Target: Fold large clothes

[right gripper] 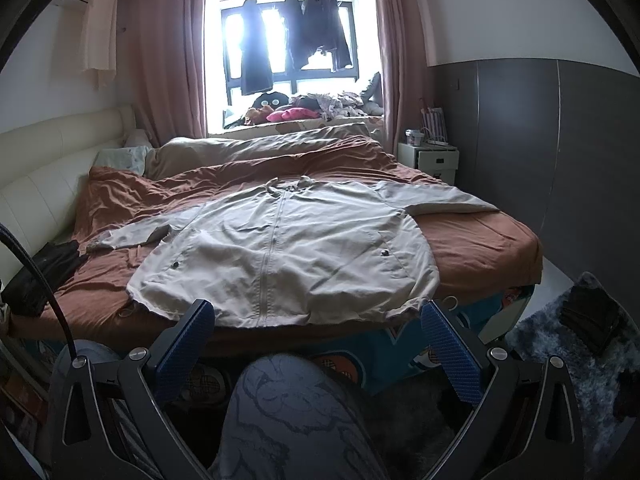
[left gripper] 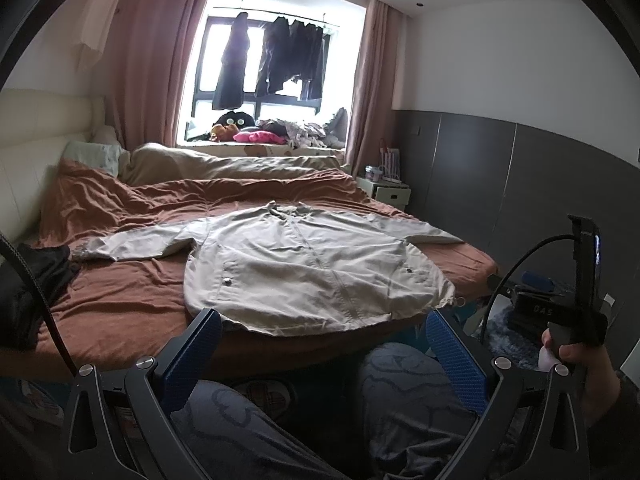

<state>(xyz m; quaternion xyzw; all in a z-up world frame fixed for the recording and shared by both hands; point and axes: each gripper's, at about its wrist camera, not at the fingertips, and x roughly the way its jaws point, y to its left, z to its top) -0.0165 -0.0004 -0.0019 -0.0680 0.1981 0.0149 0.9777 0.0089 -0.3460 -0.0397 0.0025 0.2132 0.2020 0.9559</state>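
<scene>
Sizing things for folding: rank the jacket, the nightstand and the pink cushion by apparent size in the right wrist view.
1. jacket, by far
2. nightstand
3. pink cushion

The last two sit farther back, so their order is less sure.

Black-framed left gripper (left gripper: 324, 340) and right gripper (right gripper: 318, 328) carry blue textured jaws, silver screws, black cables.

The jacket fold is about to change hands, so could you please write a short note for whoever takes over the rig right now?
Left gripper: open, empty, held short of the bed's near edge.
Right gripper: open, empty, also short of the edge.
Jacket: spread flat on the brown bedspread, front up, zipped, both sleeves out sideways, hem nearest you.
Done: laid out only; no fold visible.
Left: fold sleeves in, then fold the body. The dark garment at the bed's left edge may be next.
</scene>
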